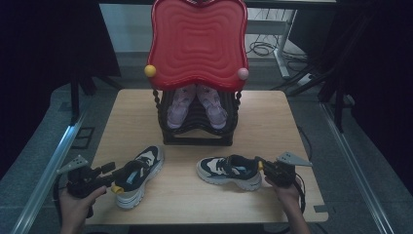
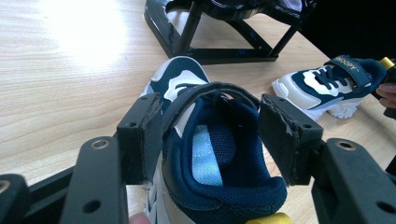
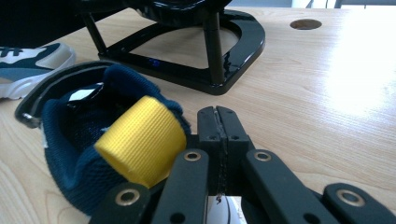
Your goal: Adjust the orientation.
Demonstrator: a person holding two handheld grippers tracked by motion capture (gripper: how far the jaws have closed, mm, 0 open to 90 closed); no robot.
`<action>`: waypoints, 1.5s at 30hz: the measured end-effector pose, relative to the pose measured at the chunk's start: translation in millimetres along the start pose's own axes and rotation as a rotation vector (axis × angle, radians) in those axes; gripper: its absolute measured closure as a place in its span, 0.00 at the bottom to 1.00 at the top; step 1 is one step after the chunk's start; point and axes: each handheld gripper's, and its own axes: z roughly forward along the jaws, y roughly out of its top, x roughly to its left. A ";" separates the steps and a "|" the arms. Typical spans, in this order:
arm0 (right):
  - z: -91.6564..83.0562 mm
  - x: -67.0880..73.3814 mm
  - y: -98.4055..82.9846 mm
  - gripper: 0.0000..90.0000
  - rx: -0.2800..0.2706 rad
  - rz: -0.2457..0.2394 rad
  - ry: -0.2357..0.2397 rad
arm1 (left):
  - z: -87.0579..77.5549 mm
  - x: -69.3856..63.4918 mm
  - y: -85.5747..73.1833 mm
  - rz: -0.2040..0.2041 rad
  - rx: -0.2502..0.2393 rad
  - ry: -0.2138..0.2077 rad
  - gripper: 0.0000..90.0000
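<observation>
Two navy and white sneakers lie on the wooden table (image 1: 272, 122). The left sneaker (image 1: 137, 179) points away from me. My left gripper (image 1: 113, 171) comes at its heel, and in the left gripper view (image 2: 212, 126) both pads (image 2: 145, 133) press the strap and collar of this shoe (image 2: 210, 158) from either side. The right sneaker (image 1: 228, 171) lies sideways, toe to the left. At its heel my right gripper (image 1: 261, 165) has its jaws shut (image 3: 218, 116), beside the shoe's yellow heel loop (image 3: 142, 140) and not on it. Nothing shows between those pads.
A black shoe rack (image 1: 197, 139) stands at the middle back of the table under a red wavy top (image 1: 197, 39). Two pink shoes (image 1: 178, 107) sit inside it. A cable hole (image 3: 305, 23) is in the tabletop. Bare wood lies between the two sneakers.
</observation>
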 end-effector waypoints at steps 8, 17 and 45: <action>-6.2 3.0 -3.8 0.99 0.001 -0.007 0.000 | -0.9 1.0 0.0 -0.001 0.001 0.003 0.45; -18.8 15.0 -11.1 0.99 0.004 -0.021 0.009 | -2.7 2.3 0.1 0.000 -0.004 0.004 0.45; -36.6 40.4 -25.5 0.98 0.003 -0.005 0.047 | -4.3 2.4 0.4 -0.001 -0.008 0.006 0.45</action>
